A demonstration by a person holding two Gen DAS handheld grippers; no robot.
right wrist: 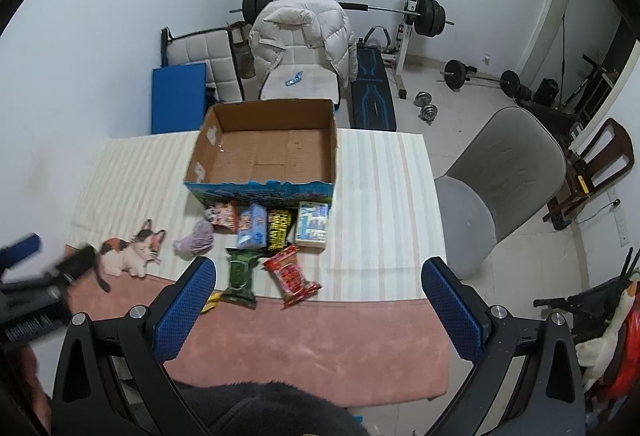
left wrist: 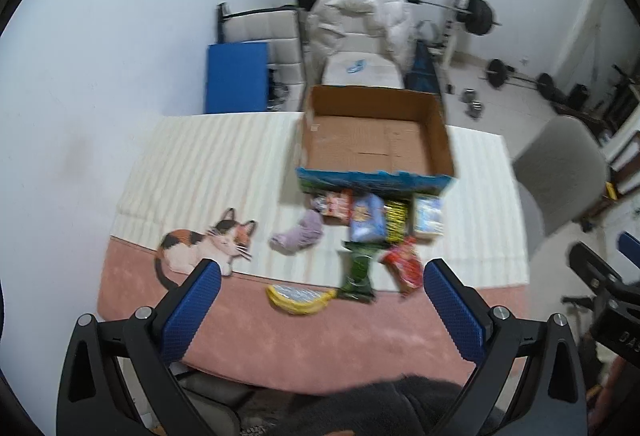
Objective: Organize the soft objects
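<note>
An empty cardboard box (left wrist: 372, 148) (right wrist: 268, 156) stands at the table's far side. In front of it lie soft packs: a blue pack (left wrist: 366, 222) (right wrist: 252, 226), a dark green pack (left wrist: 358, 272) (right wrist: 240, 278), a red pack (left wrist: 404, 268) (right wrist: 292, 274), a white-blue pack (left wrist: 428, 220) (right wrist: 314, 226), a purple sock (left wrist: 298, 234) (right wrist: 196, 240) and a yellow banana toy (left wrist: 300, 298). My left gripper (left wrist: 320, 316) is open and empty, held above the table's near edge. My right gripper (right wrist: 318, 310) is open and empty, likewise above the near edge.
The table has a striped cloth with a cat picture (left wrist: 208, 248) (right wrist: 134, 250) and a pink band (right wrist: 312, 340) at the near side. A grey chair (right wrist: 500, 180) stands to the right. A chair with a white jacket (right wrist: 302, 40) and weight gear stand behind.
</note>
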